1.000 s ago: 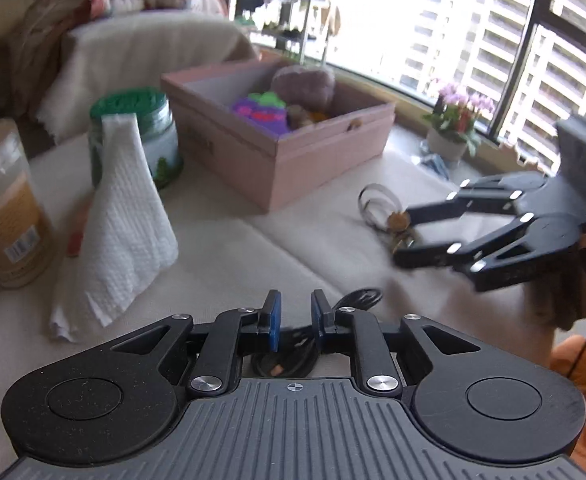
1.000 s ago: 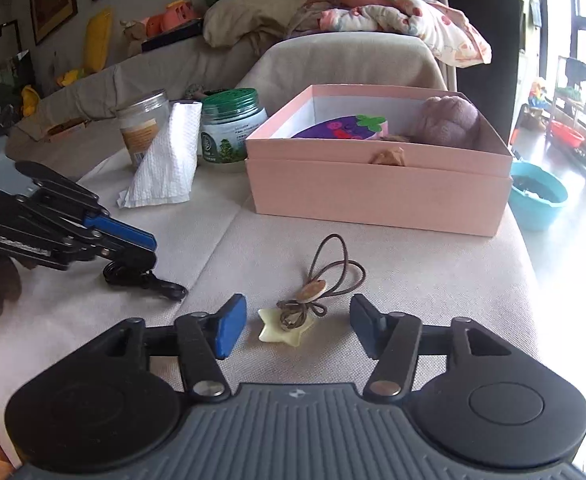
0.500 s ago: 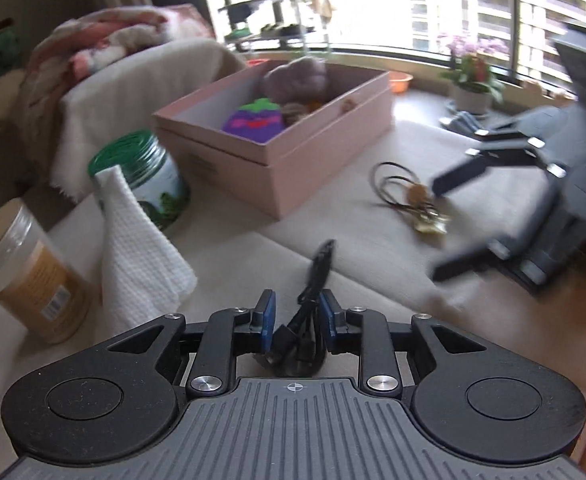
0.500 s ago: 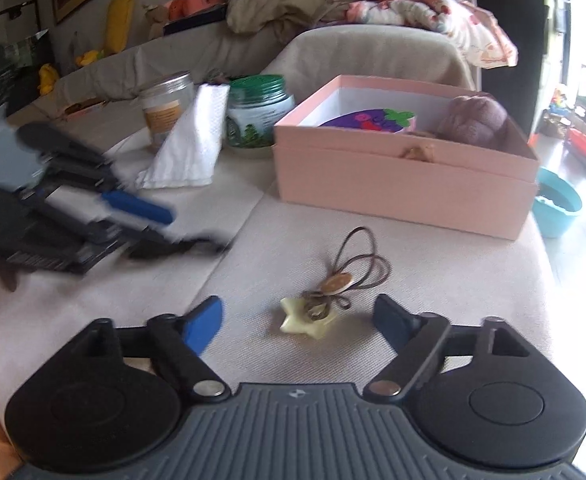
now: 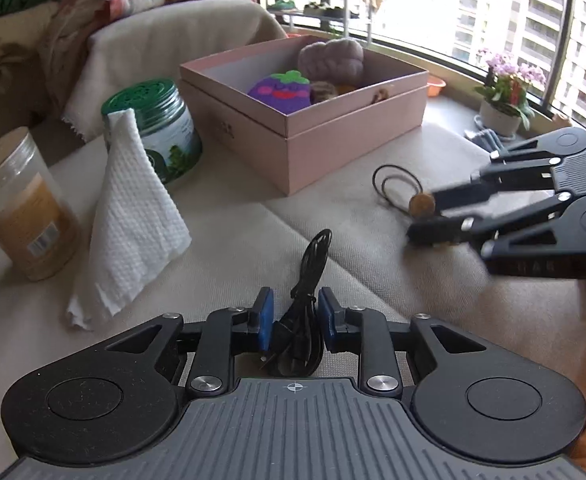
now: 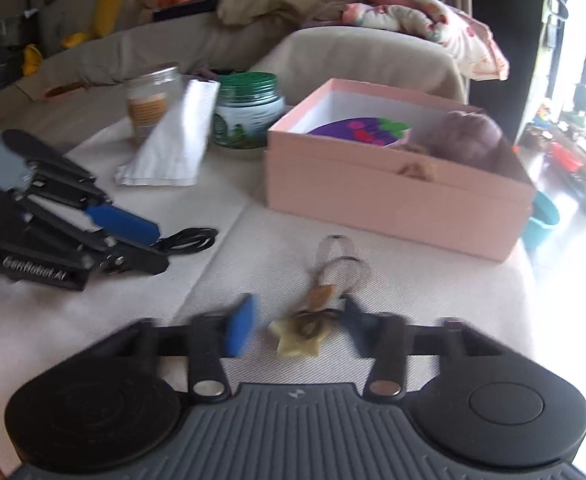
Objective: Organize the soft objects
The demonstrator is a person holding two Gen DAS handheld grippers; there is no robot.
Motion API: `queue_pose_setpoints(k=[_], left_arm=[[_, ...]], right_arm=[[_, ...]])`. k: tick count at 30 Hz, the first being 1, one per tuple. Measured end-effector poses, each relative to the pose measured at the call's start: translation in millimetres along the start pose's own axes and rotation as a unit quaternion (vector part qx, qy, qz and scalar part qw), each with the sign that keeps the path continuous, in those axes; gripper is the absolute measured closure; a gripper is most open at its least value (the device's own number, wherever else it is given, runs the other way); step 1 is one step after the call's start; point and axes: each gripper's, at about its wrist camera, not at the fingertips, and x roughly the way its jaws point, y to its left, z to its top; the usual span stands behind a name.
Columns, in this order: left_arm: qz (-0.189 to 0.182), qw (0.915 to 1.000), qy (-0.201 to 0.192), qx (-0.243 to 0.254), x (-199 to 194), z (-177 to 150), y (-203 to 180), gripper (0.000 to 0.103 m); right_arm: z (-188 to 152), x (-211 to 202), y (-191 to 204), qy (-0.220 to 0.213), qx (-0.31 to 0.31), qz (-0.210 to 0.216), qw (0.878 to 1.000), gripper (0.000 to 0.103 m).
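Note:
My left gripper (image 5: 294, 317) is shut on a coiled black cable (image 5: 308, 276) and holds it just above the beige cloth; it also shows in the right wrist view (image 6: 145, 240). My right gripper (image 6: 299, 320) is open, its fingers either side of a cream star charm (image 6: 297, 338) on a brown hair tie (image 6: 339, 258) lying on the cloth. The same hair tie (image 5: 397, 184) lies by the right gripper (image 5: 425, 216) in the left wrist view. The pink box (image 5: 333, 120) holds a purple eggplant plush (image 5: 283, 90) and a mauve knitted ball (image 5: 331, 58).
A green-lidded jar (image 5: 153, 128), a white paper towel (image 5: 133, 216) and a clear jar of tan powder (image 5: 21, 208) stand left of the box. A sofa with blankets is behind. A potted plant (image 5: 505, 92) sits by the window.
My left gripper has lifted the black cable off the cloth and swung toward the box. My right gripper has moved down around the star charm and its fingers have narrowed.

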Motion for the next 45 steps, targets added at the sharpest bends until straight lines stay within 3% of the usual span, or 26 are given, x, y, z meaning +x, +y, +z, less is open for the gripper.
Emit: queue_pose_setpoints(k=[4,5,15,19,25,27,30,33,36,39,45], left_arm=[[0.008,0.9999,-0.005,0.006,-6.1,-3.5,-12.5,0.081],[0.004,0.9999,-0.006,0.008,-8.0,-3.8,-15.6,0.087],[-0.001,0.9992,-0.030,0.025,-32.3,4.1,-31.8,0.088],[-0.013,0.9972,-0.072,0.012,-55.1,14.2,-26.8,0.088],[-0.033,0.9819,-0.184,-0.030,-101.9,66.0,-0.4,0.088],[-0.036,0.9755,-0.215,-0.031,-106.5,96.0,4.8,0.088],[-0.077,0.9651,-0.245,-0.051,-92.7,152.4,17.1,0.087],[-0.113,0.9640,-0.214,-0.110,-50.3,196.7,34.2,0.086],[-0.119,0.9624,-0.177,-0.168,-10.2,202.2,48.1,0.085],[-0.092,0.9649,-0.172,-0.176,0.2,187.4,60.1,0.085],[-0.013,0.9685,-0.175,-0.177,-29.8,130.8,97.6,0.085]], right_arm=[[-3.3,-24.2,-0.7,-0.021,-0.016,-0.014,1.000,0.083],[-4.2,-32.5,-2.3,-0.027,-0.018,-0.013,0.999,0.083],[4.2,-91.1,-21.8,-0.089,-0.012,-0.039,0.995,0.083],[9.7,-104.2,-27.8,-0.107,-0.010,-0.043,0.993,0.083],[35.3,-125.5,-47.3,-0.147,0.017,-0.030,0.989,0.083],[56.1,-127.6,-56.7,-0.164,0.022,-0.025,0.986,0.083],[99.2,-116.4,-74.5,-0.178,0.030,-0.027,0.983,0.083],[136.4,-89.4,-97.4,-0.155,0.051,-0.023,0.986,0.071],[143.0,-69.6,-114.6,-0.136,0.085,-0.044,0.986,0.068],[130.8,-57.2,-119.9,-0.116,0.094,-0.050,0.987,0.066],[107.8,-32.7,-95.1,-0.086,0.059,-0.060,0.993,0.064]])
